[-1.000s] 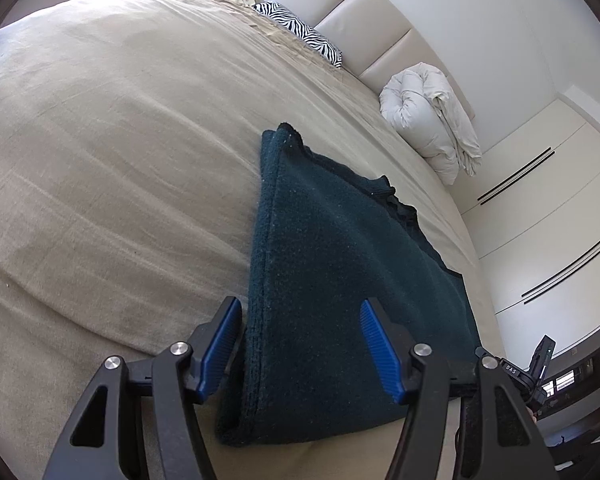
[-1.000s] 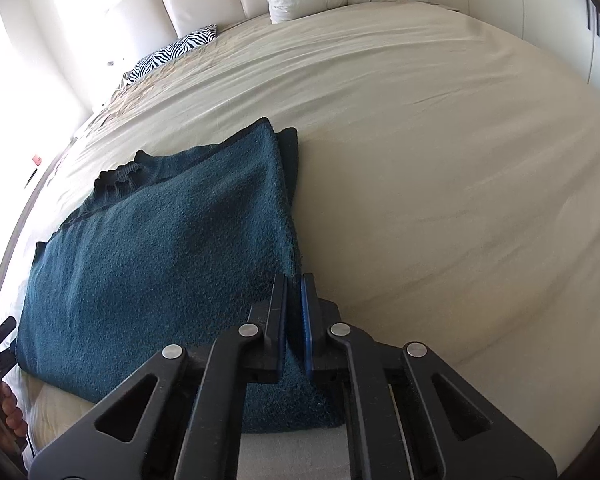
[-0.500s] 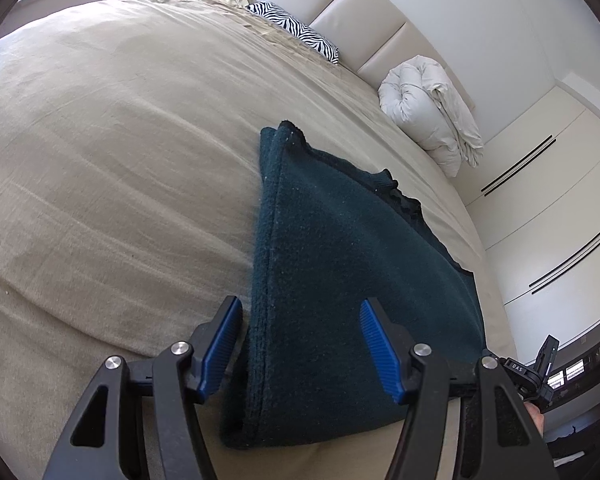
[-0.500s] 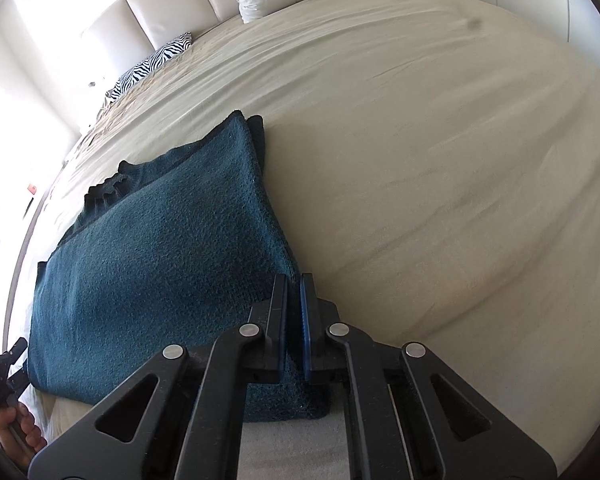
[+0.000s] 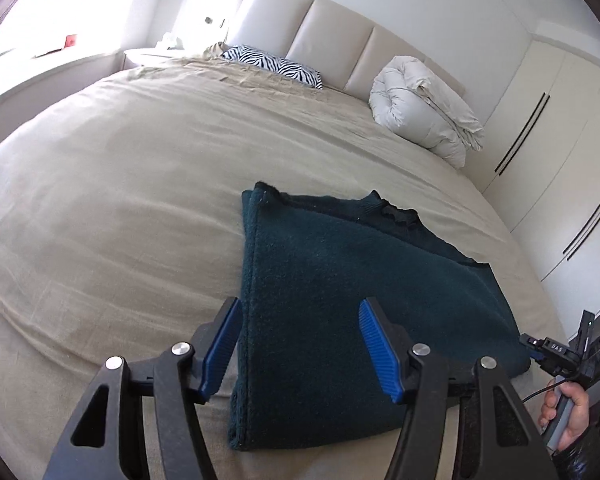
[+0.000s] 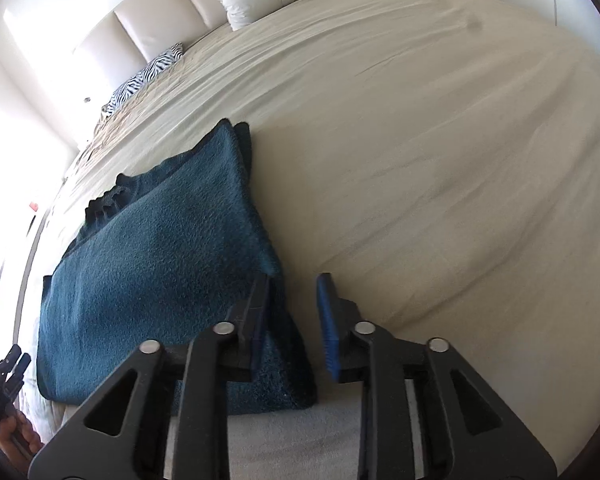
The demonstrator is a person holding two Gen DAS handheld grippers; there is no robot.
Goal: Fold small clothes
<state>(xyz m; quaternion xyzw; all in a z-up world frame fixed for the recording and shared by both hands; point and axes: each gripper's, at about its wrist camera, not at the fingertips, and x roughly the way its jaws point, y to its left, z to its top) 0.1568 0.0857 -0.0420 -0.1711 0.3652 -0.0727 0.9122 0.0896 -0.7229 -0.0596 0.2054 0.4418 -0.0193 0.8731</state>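
1. We see the folded teal garment [image 5: 340, 312] lying flat on the bed [image 5: 120, 200], near its foot edge, well apart from the zebra pillow [image 5: 272, 66] and the rolled white duvet [image 5: 420, 108] at the headboard.
2. Our left gripper [image 5: 300, 350] hovers over the garment's near corner, jaws standing wide, pads clear of the cloth.
3. Our right gripper [image 6: 294, 326] has just been opening; its jaws are part open, the garment's corner edge lying loose between them.
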